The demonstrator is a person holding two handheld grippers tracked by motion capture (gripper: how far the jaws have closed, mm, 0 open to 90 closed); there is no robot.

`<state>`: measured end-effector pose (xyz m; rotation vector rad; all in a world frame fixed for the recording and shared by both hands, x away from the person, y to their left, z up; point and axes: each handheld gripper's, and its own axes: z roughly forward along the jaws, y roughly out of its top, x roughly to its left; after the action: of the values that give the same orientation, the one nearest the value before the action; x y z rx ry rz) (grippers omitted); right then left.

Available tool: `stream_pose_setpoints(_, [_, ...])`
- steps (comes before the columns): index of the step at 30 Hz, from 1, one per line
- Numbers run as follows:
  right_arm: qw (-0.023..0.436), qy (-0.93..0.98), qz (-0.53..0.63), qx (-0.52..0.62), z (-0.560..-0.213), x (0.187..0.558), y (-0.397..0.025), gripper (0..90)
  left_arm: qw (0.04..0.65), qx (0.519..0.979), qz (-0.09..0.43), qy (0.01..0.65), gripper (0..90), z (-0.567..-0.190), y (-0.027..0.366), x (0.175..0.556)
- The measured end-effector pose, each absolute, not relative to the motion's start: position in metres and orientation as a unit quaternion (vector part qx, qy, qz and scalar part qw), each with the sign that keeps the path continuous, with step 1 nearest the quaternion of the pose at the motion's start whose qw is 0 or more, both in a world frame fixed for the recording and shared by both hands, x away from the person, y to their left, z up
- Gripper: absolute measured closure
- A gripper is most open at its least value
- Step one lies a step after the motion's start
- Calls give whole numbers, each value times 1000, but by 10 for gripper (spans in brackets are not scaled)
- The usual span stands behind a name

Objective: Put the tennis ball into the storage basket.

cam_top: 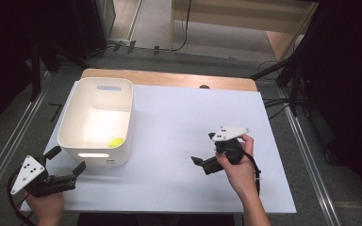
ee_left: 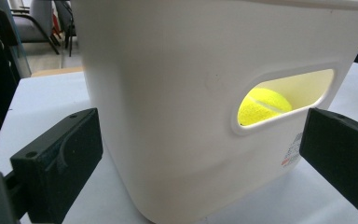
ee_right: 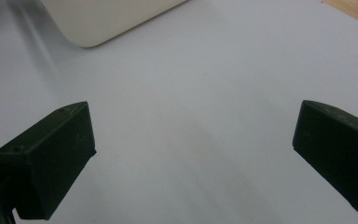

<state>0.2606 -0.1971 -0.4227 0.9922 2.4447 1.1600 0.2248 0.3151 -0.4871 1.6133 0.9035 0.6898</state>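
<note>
A white plastic bin (cam_top: pixel 96 117) stands on the left part of the white table top (cam_top: pixel 179 122). A yellow tennis ball (cam_top: pixel 116 141) lies inside it near the front right corner. My left gripper (cam_top: pixel 66 160) is open just in front of the bin's near left corner, its jaws wide apart and empty. In the left gripper view the bin wall (ee_left: pixel 168 93) is close between the left gripper (ee_left: pixel 200 140) jaws, and the ball (ee_left: pixel 263 106) shows through the handle slot. My right gripper (cam_top: pixel 203 149) is open and empty over bare table to the right of the bin.
The right gripper (ee_right: pixel 193 135) looks down on bare white surface, with the bin's corner (ee_right: pixel 102 18) at the top left. A wooden strip (cam_top: pixel 169 78) runs along the table's far edge. Dark stands and cables surround the table on the floor.
</note>
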Motion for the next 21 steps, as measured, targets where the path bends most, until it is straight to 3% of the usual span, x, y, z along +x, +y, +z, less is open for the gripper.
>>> stream_pose_setpoints(21, [157,801,420,396,-440,233,-264,0,549,685,293,380,0,-487,315,224])
